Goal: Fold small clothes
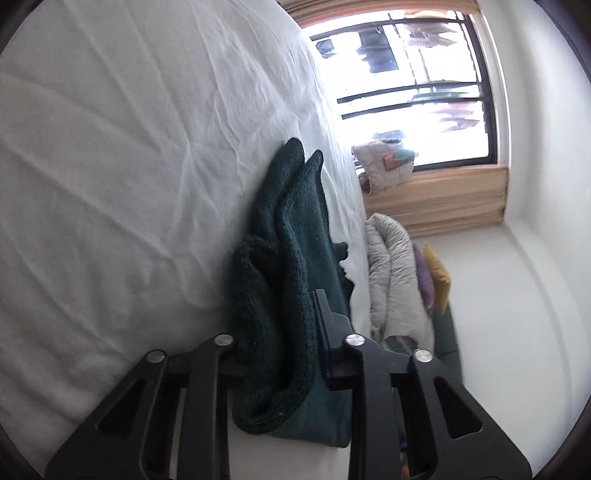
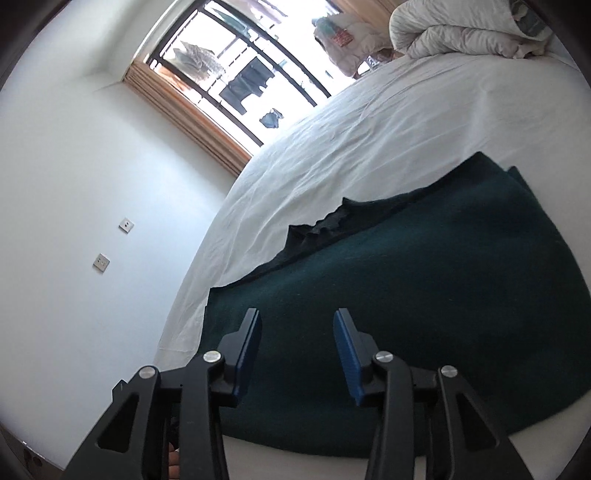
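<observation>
A dark green knitted garment (image 1: 284, 258) lies on the white bed sheet (image 1: 110, 166). A thick bunched fold of it stands up between the jaws of my left gripper (image 1: 291, 332), which is shut on it; the cloth hides the left finger. In the right wrist view the same green garment (image 2: 424, 295) spreads flat over the sheet (image 2: 369, 140), with a rumpled darker edge at its far side. My right gripper (image 2: 297, 325) hovers above the garment's near part, open, its blue pads (image 2: 345, 343) apart with nothing between them.
A crumpled pale quilt (image 2: 461, 33) is piled at the bed's far end, with purple and yellow cushions (image 1: 434, 277) beside it. A barred window (image 1: 406, 85) with a wooden frame is beyond the bed. A white wall with two sockets (image 2: 100, 262) borders the bed's edge.
</observation>
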